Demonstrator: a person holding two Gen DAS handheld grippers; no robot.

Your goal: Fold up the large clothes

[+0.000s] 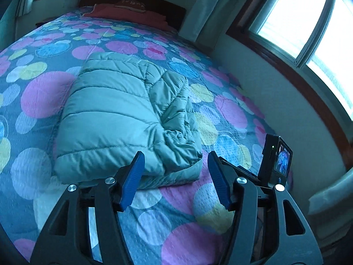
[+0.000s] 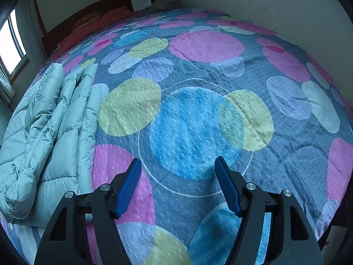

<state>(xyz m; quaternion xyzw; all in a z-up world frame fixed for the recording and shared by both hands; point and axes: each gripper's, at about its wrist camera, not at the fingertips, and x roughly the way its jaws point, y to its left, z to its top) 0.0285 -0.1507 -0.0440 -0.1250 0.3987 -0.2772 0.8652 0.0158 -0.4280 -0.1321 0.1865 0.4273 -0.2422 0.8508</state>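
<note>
Left gripper released, blue fingers spread, empty, poised over near edge of folded puffer jacket on bedspread. Right gripper likewise released, over bare bedspread; jacket well off to its left. Left view alone shows small camera near bed's right edge, windows beyond; red pillow at headboard.

The puffer jacket ran off the left edge of the right wrist view, so I couldn't see its far side there, and in the left wrist view its near edge sat behind a blue finger. The little screen on the other gripper's camera was too small to read. The dark pillow had lettering that was just blur.
</note>
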